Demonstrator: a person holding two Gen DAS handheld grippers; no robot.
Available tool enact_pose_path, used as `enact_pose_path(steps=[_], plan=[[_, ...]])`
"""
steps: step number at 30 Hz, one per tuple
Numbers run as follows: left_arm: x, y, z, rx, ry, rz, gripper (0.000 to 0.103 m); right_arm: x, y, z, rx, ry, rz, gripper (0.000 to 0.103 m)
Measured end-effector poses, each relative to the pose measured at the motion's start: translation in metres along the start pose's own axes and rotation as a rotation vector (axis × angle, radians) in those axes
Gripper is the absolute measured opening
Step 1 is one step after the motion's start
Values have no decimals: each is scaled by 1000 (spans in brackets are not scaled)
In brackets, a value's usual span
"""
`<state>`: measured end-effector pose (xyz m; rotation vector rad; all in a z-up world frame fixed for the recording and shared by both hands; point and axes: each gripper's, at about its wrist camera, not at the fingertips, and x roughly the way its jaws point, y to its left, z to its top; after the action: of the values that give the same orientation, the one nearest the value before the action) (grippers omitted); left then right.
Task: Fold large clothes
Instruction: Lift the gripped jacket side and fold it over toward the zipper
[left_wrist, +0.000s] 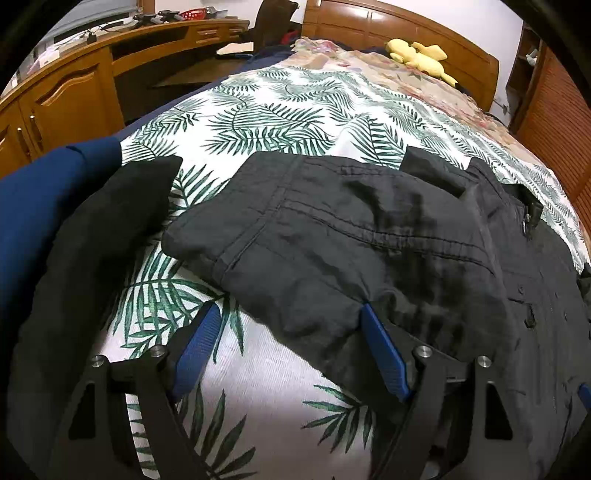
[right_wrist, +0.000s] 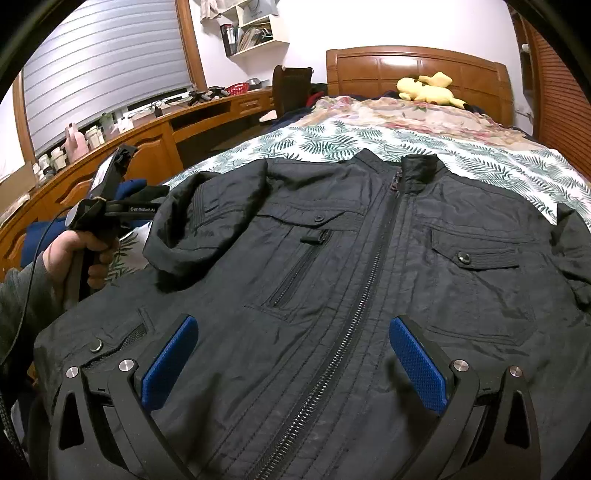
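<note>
White lettering on the black body of the left tongs reads "GenRobot.AI", as far as the small print can be made out; a person's hand grips the handle below it, and a grey sleeve is cut off at the left edge.

The black jacket lies front up and zipped on the bed, collar toward the far headboard, chest pockets on both sides of the zip. Its left sleeve is folded in over the body. The jacket's near hem and right sleeve run out of view.

In their own view the left tongs stand wide: the left pad is over bare sheet, the right pad sits at the edge of the sleeve fabric, nothing pinched. The right tongs are also wide, hovering over the lower zip, holding nothing.

The fern-print sheet covers the near bed; a floral cover lies farther, with a yellow plush toy by the headboard. Dark and blue cloth at the left is hard to identify. A wooden counter with bottles runs under shuttered blinds.
</note>
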<state>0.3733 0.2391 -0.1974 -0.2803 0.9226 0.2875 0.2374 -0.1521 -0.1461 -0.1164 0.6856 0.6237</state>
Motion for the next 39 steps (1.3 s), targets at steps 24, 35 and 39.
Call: enact_pose_path(steps=[24,35,39], plan=[[-150,-126,16,343,-264,-70,4,-36,-5,8,4,-61,11,103],[-201,-201,-18,471,-304,-202,4,-81,-44,-1,72,-129,-65,103],[-213,-219,-29,502,-307,-237,4,-95,-47,-4,88,-143,-100,103]])
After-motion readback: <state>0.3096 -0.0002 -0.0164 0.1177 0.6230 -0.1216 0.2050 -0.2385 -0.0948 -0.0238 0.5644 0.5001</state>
